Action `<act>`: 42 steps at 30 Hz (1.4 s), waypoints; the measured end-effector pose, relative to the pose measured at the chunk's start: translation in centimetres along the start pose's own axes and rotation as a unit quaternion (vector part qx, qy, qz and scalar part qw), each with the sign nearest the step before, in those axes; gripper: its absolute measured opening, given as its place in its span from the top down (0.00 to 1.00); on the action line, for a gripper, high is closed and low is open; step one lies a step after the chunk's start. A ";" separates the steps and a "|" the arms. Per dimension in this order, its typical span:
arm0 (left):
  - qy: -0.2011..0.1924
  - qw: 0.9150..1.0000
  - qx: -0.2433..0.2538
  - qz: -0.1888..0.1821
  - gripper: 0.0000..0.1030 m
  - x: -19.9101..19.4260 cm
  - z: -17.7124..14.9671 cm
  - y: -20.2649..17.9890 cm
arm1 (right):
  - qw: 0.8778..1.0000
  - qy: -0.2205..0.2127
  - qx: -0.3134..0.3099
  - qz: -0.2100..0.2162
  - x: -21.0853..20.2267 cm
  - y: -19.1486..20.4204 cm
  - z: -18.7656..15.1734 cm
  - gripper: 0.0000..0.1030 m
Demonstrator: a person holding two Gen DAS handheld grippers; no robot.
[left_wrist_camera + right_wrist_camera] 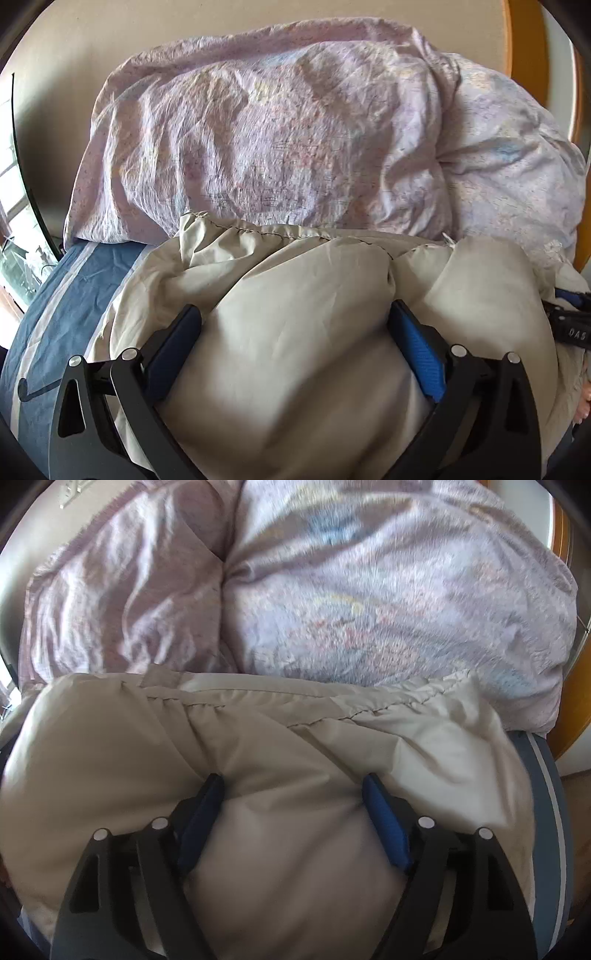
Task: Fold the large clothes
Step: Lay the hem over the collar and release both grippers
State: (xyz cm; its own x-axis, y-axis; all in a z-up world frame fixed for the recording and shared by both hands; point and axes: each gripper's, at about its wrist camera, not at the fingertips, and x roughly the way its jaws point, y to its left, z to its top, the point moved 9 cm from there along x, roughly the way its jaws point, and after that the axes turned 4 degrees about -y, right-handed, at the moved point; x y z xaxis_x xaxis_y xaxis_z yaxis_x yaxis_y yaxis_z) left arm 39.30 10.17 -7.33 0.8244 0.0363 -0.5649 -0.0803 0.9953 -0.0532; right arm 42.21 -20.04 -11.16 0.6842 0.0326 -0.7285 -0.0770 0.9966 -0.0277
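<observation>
1. Left of the left gripper, a blue bedsheet with pale stripes lies bare, running under the beige padded garment. Further left, at the frame's edge, a bright window shows.
2. The left gripper's jaws stand wide apart, and the beige garment bulges up between the blue finger pads; both pads press its sides, but I cannot say it is clamped.
3. Straight ahead of that tool, a rumpled lilac printed duvet is heaped high and blocks everything beyond the garment's stitched hem.
4. At the far right of the left view, a black part of the other tool peeks in, lettered, only partly readable.
5. The right gripper is likewise spread wide, with the garment puffed between its fingers.
6. Ahead of it is the same duvet, touching the garment's hem along its length.
7. Right of the right gripper, the striped sheet curves off the bed's edge; beyond stands an orange wooden frame.
8. Above the duvet is a plain beige wall.
9. The right view is blurred, and the garment's overall shape is cut off by the tools.
</observation>
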 end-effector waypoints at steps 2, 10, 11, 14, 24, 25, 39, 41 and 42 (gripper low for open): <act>0.004 1.000 -0.003 0.005 0.01 0.7 0.1 0.1 | 1.000 0.004 -0.005 -0.008 0.7 0.1 0.0 0.22; 0.015 1.000 -0.026 0.006 0.01 3.7 0.2 -0.1 | 1.000 0.002 0.003 -0.011 3.3 -0.2 0.6 0.18; 0.015 0.999 -0.028 0.005 0.01 4.0 0.2 -0.1 | 1.000 0.001 0.006 -0.011 3.6 -0.3 0.6 0.18; 0.012 0.999 -0.032 0.007 0.01 4.9 0.3 -0.2 | 1.000 -0.004 0.012 -0.010 4.2 -0.4 0.8 0.17; 0.023 0.999 -0.035 -0.009 0.01 2.1 -0.2 0.4 | 0.998 -0.024 0.057 0.021 1.1 -2.1 0.8 0.18; 0.019 0.999 -0.041 -0.015 0.01 1.1 -0.1 0.9 | 0.997 -0.033 0.070 0.027 0.1 -2.6 1.0 0.18; 0.023 0.997 -0.058 0.039 0.01 1.5 -1.7 6.7 | 0.992 -0.014 0.121 -0.014 -0.7 -8.8 -2.5 0.23; 0.032 0.996 -0.069 0.037 0.01 2.1 -2.0 7.3 | 0.993 -0.010 0.112 -0.023 0.1 -8.8 -2.5 0.21; 0.037 0.996 -0.075 0.036 0.01 2.6 -2.1 7.6 | 0.994 -0.010 0.106 -0.028 0.4 -8.8 -2.6 0.21</act>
State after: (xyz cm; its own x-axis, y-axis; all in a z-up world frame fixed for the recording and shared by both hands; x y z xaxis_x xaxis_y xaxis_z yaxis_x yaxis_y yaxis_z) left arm 39.61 17.63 -10.93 0.7706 0.0954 -0.6301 -0.2256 0.9655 -0.1297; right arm 41.32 -28.96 -13.00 0.6969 -0.0235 -0.7168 0.1146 0.9903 0.0790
